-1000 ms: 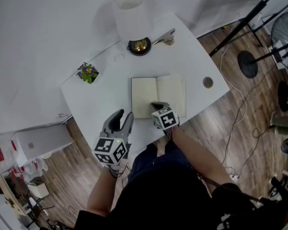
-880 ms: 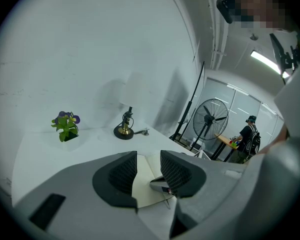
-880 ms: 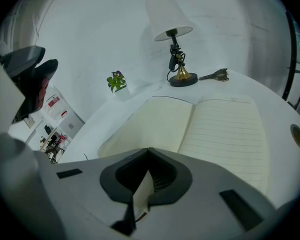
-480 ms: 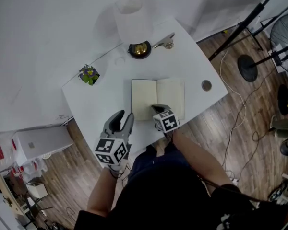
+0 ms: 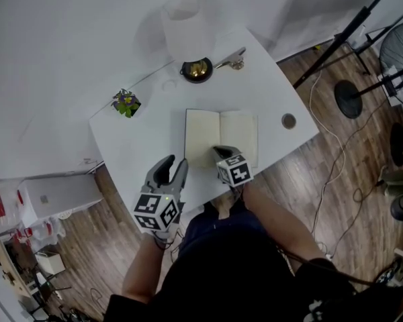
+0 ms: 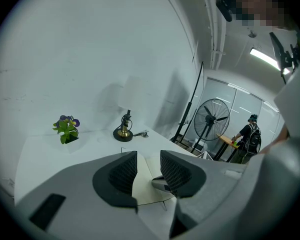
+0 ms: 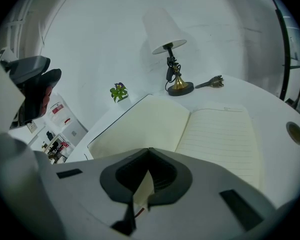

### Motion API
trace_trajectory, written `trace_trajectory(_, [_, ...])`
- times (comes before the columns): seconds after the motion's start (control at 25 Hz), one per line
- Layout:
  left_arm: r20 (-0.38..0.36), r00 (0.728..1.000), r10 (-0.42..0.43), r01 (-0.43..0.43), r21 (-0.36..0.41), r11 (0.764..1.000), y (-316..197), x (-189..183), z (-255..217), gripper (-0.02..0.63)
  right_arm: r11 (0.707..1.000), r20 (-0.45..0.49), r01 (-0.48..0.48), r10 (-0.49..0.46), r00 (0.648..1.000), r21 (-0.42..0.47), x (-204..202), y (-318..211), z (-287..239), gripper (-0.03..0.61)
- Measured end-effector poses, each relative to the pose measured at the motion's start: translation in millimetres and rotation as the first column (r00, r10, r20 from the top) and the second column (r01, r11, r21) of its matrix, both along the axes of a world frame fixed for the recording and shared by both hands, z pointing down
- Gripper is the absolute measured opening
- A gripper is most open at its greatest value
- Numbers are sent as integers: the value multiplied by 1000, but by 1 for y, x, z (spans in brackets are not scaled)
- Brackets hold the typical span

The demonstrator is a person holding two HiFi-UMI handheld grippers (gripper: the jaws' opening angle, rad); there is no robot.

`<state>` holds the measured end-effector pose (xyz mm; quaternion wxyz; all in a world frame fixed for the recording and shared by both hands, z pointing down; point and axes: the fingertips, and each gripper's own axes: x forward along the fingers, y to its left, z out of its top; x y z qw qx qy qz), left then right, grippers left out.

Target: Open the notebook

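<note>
Cream-paged notebook with a dark cover edge (image 5: 221, 134) lies spread flat mid-way across the white tabletop (image 5: 138, 143), so the opening looks done. My right gripper (image 5: 219, 152) is clenched at its near edge on what looks like a thin cream page (image 7: 142, 190), while my left gripper (image 5: 172, 166) hangs released and empty off the table's near-left edge. Risk, as I judge it: lifting or pulling back with that leaf still pinched could crease or tear it, or drag the unpinned book. Against a second ago, book and both grippers sit where they were.
</note>
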<state>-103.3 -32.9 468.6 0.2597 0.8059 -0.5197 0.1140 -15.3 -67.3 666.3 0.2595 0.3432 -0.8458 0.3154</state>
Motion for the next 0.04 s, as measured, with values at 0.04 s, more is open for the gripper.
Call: trace_trajectory(0.04, [1, 1000, -1, 1, 0, 1000, 1, 0, 0, 143, 1000, 0, 1, -1, 1000, 0, 0, 1, 0, 3])
